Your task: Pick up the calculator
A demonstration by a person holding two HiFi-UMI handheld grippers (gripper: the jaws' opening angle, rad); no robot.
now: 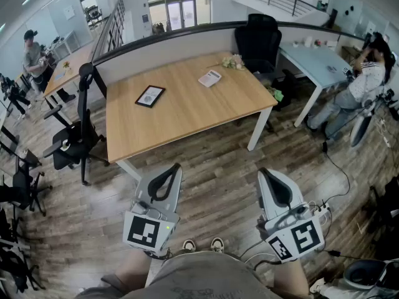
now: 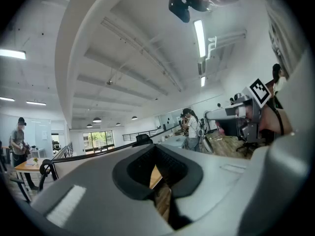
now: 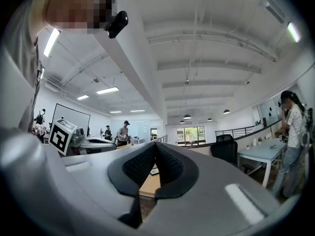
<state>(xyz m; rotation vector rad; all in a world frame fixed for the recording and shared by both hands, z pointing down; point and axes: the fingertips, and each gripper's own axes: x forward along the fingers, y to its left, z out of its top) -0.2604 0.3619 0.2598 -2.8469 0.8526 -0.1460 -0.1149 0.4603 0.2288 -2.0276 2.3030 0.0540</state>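
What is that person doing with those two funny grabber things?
A person holds a left gripper and a right gripper, both shut and empty, pointed level toward the wooden table. They stand back from it. The calculator lies on the table's far side near some flowers, and neither gripper is touching it. It is not picked up yet.

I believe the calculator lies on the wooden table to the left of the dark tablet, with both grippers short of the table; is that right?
Not quite: the head view shows the calculator to the right of the dark tablet, not the left. It does lie on the wooden table, and the left gripper and right gripper are both short of it.
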